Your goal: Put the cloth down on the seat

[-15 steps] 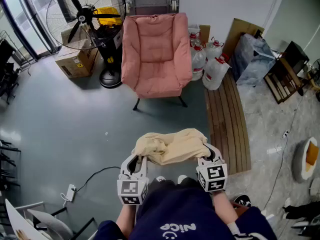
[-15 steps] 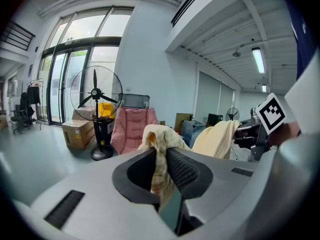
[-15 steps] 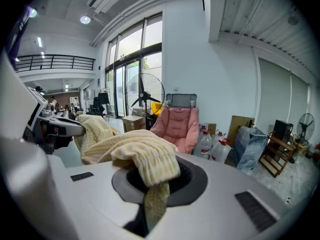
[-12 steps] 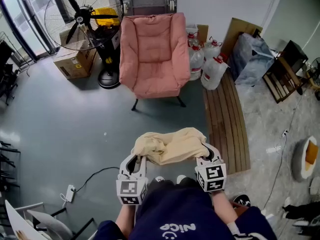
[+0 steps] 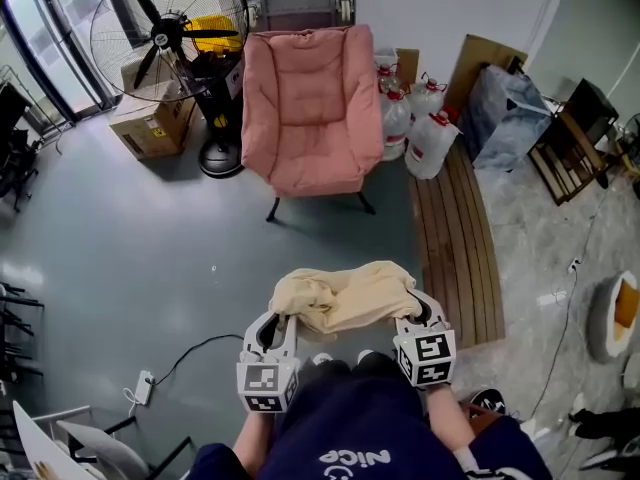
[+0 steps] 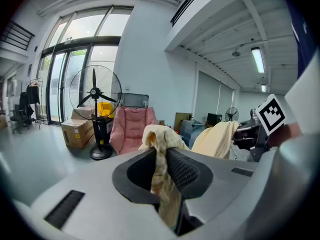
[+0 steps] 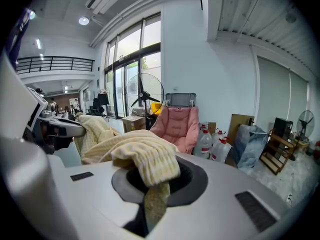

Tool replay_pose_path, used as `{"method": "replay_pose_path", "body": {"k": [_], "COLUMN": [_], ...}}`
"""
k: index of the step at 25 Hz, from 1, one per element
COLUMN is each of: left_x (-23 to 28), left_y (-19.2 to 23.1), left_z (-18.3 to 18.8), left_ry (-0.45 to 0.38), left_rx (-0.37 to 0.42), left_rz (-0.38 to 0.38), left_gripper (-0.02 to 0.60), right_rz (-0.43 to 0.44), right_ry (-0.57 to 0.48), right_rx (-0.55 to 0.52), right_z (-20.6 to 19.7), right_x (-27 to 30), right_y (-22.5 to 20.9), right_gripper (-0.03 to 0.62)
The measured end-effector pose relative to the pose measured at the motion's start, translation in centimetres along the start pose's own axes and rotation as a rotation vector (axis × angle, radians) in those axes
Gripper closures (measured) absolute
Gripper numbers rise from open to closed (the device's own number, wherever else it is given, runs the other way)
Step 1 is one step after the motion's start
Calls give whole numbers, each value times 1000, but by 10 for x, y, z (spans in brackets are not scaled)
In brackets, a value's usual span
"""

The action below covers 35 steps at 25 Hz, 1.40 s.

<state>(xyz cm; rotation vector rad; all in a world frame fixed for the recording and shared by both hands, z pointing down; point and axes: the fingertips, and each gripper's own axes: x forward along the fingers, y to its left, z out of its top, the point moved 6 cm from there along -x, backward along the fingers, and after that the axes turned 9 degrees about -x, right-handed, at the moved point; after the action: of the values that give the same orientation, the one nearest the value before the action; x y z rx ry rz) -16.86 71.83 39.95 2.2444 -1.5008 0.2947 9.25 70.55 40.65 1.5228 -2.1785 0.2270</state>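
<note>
Head view is showing the pale yellow cloth (image 5: 345,296) hanging bunched between the left gripper (image 5: 281,318) and the right gripper (image 5: 413,311), above the grey floor (image 5: 130,238). Left gripper view is showing its fingers (image 6: 184,170) pinching one edge of the cloth, with fabric trailing down between them. Right gripper view is showing its fingers clamping the other end, with folds spilling over them. The pink armchair (image 5: 310,108) is standing ahead of the fingers, well apart; the cloth is being held short of its seat.
</note>
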Motion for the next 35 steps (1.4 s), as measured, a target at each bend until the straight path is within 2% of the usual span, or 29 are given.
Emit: {"method": "replay_pose_path", "body": {"k": [7,13,28,35], "left_x": [7,41,194,242], "left_y": [8,10,-29,-55], "left_z": [1,14,75,82], "left_ry": [9,14,-15,-5], "left_rx": [3,-17,-45,-53], "left_rz": [-4,25,133,158], "left_gripper": [503,503,503,503], "right_rz": [9,54,188,212], "right_ry": [-34,-32,-89,-83], "right_rx": [18,-3,-96,-128], "right_z": [6,17,69,71], "right_x": [11,46,162,191], "right_y": [6,-15,-149,-196], "right_gripper": [530,530,530,530]}}
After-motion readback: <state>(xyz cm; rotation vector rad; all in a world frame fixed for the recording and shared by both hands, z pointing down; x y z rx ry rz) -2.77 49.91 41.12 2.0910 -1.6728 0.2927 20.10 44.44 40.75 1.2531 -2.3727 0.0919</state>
